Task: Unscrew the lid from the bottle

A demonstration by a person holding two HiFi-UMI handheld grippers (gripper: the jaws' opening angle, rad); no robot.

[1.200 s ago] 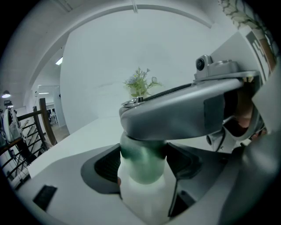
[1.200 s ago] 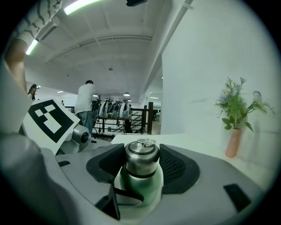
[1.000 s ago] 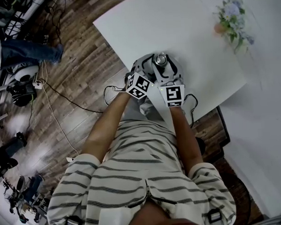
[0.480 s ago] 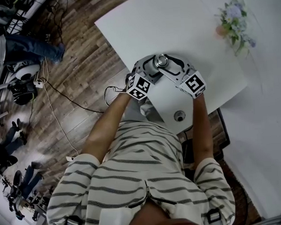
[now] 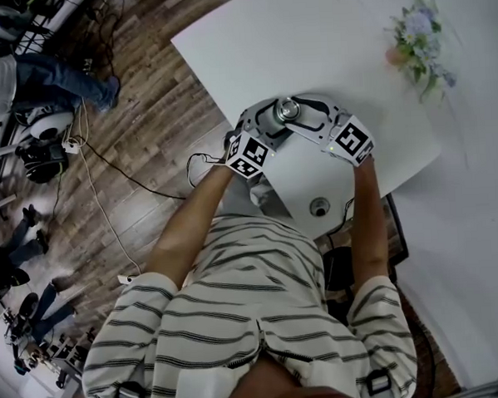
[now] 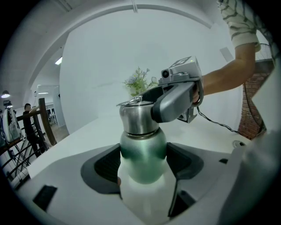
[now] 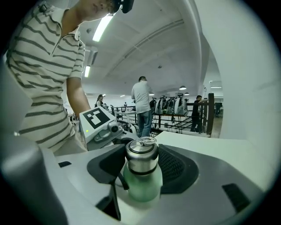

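Observation:
A green bottle with a steel lid stands near the front edge of the white table. My left gripper is shut on the green body, one pad on each side. My right gripper comes in from the right at lid height. Its dark pads press on both sides of the steel lid, which has a small ring handle on top. In the head view both grippers meet at the bottle, the left gripper from the near left and the right gripper from the right.
A small vase of flowers stands at the table's far right. A round cable hole sits in the tabletop by the near edge. Cables trail over the wooden floor on the left, where people stand beside racks.
My right gripper has swung round the bottle from the near side to the right, still on the lid. This uncovered the cable hole. The left gripper and bottle body have stayed put.

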